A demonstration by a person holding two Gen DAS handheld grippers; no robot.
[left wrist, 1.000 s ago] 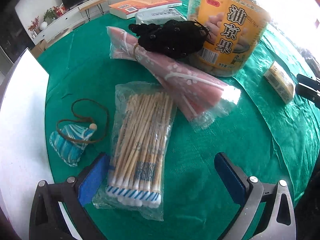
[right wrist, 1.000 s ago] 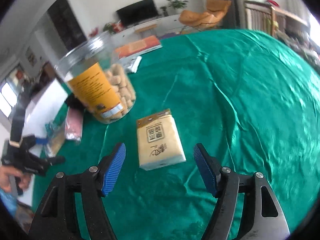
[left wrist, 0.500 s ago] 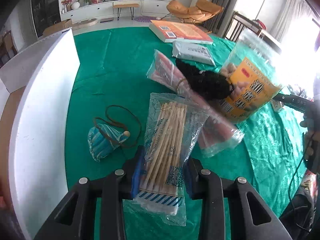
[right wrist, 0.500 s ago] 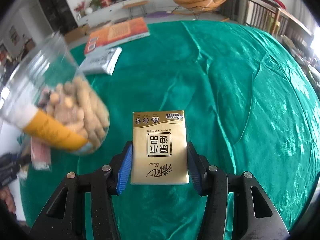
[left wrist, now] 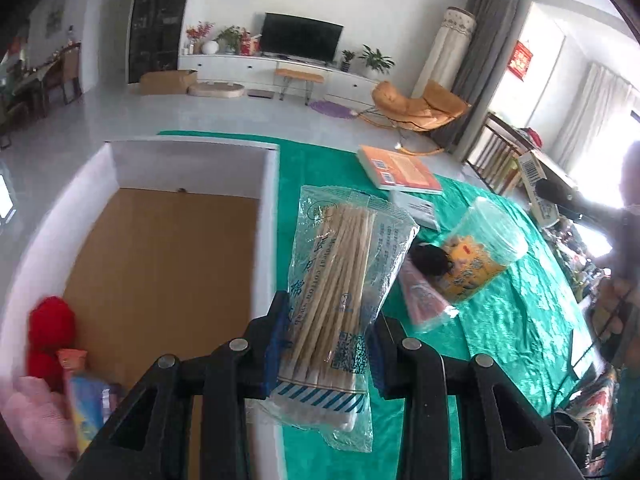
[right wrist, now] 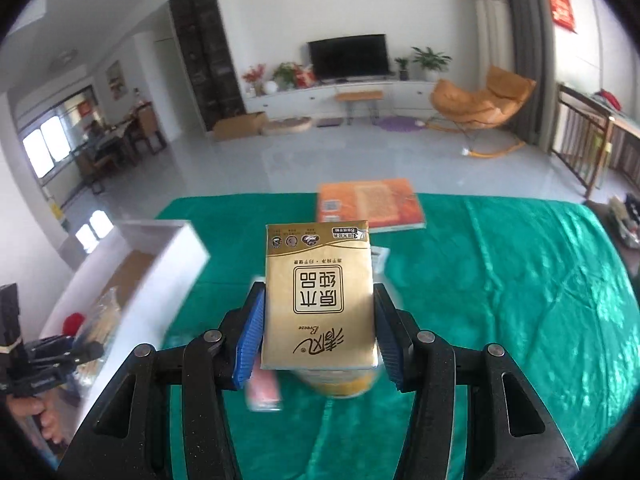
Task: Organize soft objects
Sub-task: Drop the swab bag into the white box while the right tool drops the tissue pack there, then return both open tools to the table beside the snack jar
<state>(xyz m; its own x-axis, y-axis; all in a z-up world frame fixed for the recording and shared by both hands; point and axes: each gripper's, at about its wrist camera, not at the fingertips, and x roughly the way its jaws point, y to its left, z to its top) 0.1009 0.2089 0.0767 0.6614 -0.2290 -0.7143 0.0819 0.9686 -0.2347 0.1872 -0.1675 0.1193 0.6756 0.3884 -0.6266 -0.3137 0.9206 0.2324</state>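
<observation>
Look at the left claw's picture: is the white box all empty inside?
No, the white box already holds a red fuzzy thing and a colourful packet in its near corner.

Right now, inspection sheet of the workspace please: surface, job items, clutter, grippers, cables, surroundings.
Surface: green tablecloth, wrinkled.
Job's things: bag of cotton swabs and gold tissue pack, both lifted; white box open, red soft item inside.
Clutter: snack jar, orange book, pink packet, black bundle.
Grippers: left gripper clamped on the swabs; right gripper clamped on the tissue pack.
Cables: thin black cable at the right edge.
Surroundings: living room, TV, orange chair.
</observation>
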